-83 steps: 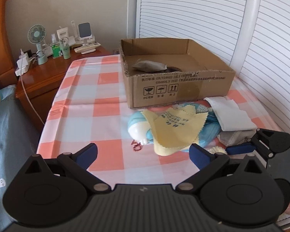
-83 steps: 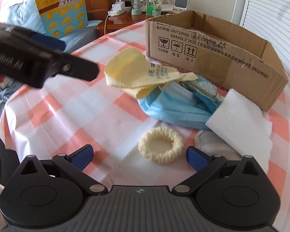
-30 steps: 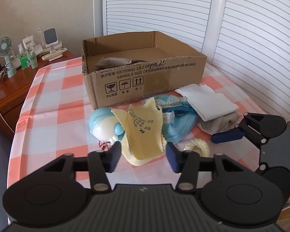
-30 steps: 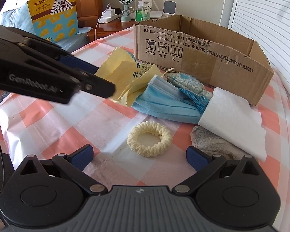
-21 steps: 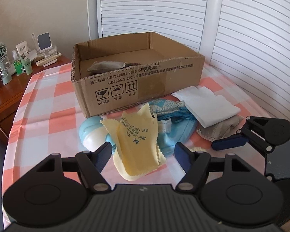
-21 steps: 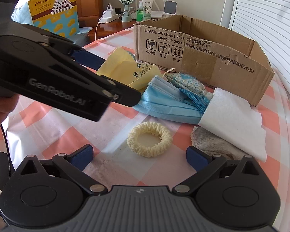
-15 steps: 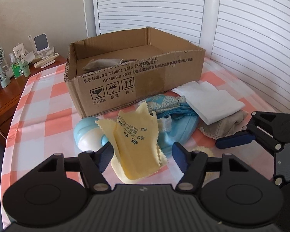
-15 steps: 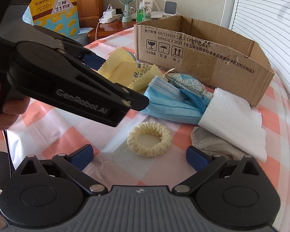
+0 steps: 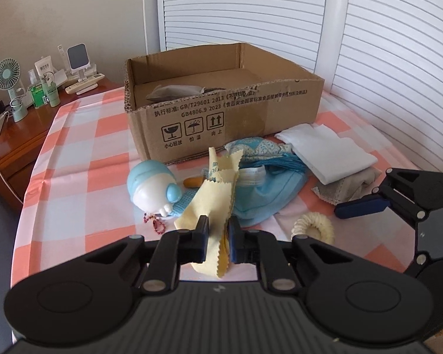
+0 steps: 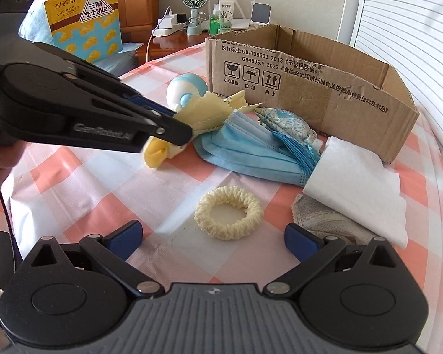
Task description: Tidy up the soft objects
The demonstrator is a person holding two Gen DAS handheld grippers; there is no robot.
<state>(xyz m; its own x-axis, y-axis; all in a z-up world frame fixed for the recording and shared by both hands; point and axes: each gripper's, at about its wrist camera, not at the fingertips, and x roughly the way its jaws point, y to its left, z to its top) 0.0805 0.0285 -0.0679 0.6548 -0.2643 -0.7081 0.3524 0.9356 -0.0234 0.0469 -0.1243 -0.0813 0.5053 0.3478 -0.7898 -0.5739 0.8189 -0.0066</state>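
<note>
1. Left gripper (image 9: 217, 243): clamped on yellow cleaning cloth (image 9: 218, 197), near edge, over checked tablecloth (image 9: 73, 159). Thin, limp, light; likely to drape, may drag face mask (image 9: 260, 197).
2. Right gripper (image 10: 212, 240): jaws wide, empty, above cream scrunchie (image 10: 229, 216). Springy; pinch 1 side.

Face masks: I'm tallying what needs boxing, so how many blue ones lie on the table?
1 stack of blue face masks, beside the yellow cloth; its edges show several layers, so an exact count is hidden.
</note>
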